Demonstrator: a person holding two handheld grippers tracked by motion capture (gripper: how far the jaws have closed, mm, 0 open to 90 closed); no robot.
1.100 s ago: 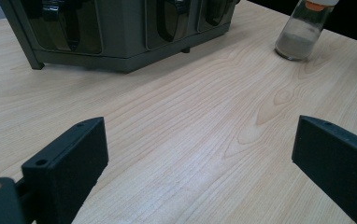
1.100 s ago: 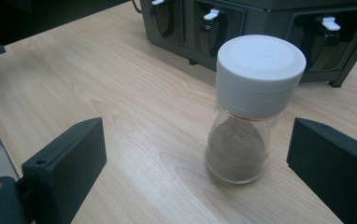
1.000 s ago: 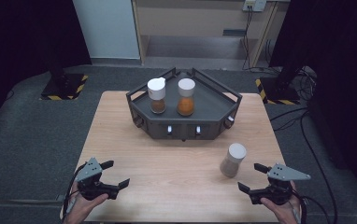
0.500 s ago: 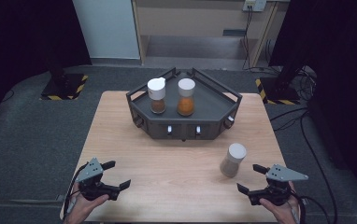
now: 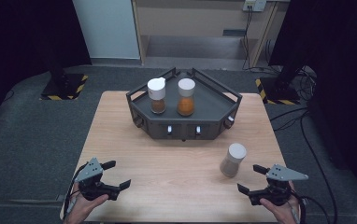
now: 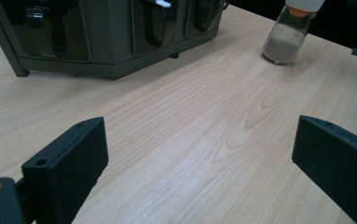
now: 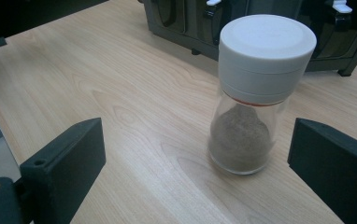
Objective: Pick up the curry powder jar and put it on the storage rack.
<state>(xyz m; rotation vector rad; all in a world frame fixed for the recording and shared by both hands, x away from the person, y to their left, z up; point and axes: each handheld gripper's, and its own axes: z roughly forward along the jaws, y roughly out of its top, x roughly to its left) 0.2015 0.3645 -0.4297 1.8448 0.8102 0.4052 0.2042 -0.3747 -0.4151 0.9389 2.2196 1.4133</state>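
1. Wooden counter, with a dark grey hexagonal rack at its far middle, carrying two white-capped spice jars: a brown-filled one on the left, an orange-filled one just beside it on the right.
2. Bare wood between the rack and both hand-held grippers; nothing standing between the right hand-held gripper and the grey-filled jar.
3. Grey-filled spice jar with white cap, upright on the counter, in front of the rack's right end and well apart from it.
4. Right hand-held gripper near the counter's front right edge, jaws spread wide, empty; jar just ahead, between the jaw lines yet untouched.
5. Left hand-held gripper at front left, jaws likewise wide and empty, well apart from the jar, seen far off at upper right.
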